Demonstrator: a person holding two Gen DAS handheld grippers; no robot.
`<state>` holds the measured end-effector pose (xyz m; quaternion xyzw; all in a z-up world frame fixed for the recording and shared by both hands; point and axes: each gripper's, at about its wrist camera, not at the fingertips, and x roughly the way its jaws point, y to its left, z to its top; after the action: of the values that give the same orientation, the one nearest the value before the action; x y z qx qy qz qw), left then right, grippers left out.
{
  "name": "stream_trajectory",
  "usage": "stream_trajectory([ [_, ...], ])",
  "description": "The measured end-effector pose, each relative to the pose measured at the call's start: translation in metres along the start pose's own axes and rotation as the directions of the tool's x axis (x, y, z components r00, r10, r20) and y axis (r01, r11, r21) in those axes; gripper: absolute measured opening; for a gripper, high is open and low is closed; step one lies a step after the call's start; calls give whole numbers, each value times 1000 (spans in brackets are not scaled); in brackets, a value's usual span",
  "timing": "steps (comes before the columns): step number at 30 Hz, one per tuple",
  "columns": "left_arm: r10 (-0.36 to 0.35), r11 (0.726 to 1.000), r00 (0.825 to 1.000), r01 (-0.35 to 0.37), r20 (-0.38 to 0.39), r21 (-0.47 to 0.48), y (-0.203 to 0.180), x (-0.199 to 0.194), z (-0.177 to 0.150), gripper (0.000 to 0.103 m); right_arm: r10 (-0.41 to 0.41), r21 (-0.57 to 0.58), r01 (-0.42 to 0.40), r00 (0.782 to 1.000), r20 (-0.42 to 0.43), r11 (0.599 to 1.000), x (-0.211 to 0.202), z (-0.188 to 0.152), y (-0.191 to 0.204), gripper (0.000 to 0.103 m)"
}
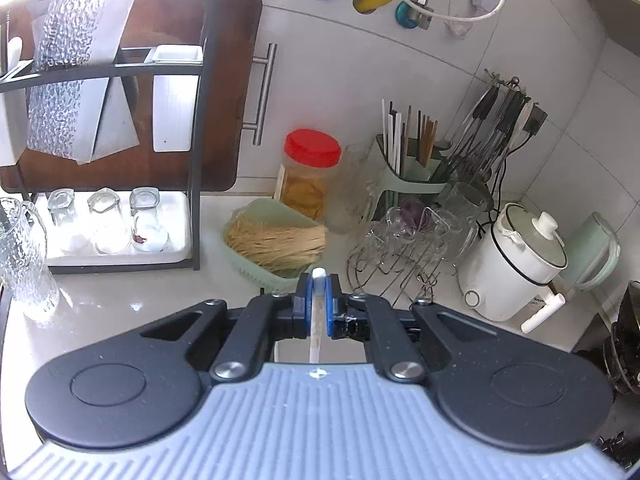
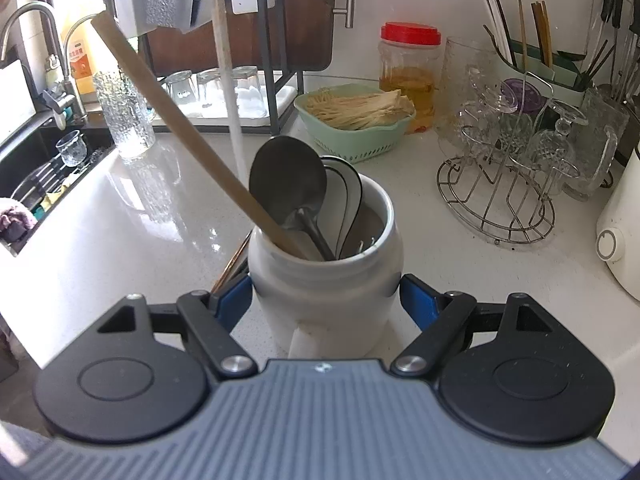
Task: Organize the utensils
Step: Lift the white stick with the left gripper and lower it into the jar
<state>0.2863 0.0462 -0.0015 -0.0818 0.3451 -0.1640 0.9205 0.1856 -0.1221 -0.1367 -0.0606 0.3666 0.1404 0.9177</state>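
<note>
White stone countertop point(image 2: 132, 216) fills the middle of both views, with a tiled wall behind. At the lower centre of the right wrist view, the right gripper point(image 2: 326, 300) has its jaws wide around a white ceramic jar point(image 2: 324, 280), one blue pad on each side of it; whether the pads press the jar I cannot tell. Inside the jar stand a metal ladle point(image 2: 288, 184), a wooden handle point(image 2: 192, 136) leaning to the upper left, and white spoons point(image 2: 348, 196). At the lower centre of the left wrist view, the left gripper point(image 1: 319, 292) has its jaws narrow, closed on a white chopstick point(image 1: 316, 320). In the right wrist view this chopstick hangs from the top of the frame, behind the jar. A green basket point(image 1: 256, 236) and a red-lidded jar point(image 1: 310, 172) stand near the wall.
</note>
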Motion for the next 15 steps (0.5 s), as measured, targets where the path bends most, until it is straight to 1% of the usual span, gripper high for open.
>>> stream_trajectory([
  [7,-4,1000,1000,3,8,27,-7,-6,9,7,-4,4,4,1000,5,1000,1,1,1,83],
  [15,-9,994,999,4,47,106,-26,-30,31,7,-9,20,9,1000,12,1000,1,0,1,82],
])
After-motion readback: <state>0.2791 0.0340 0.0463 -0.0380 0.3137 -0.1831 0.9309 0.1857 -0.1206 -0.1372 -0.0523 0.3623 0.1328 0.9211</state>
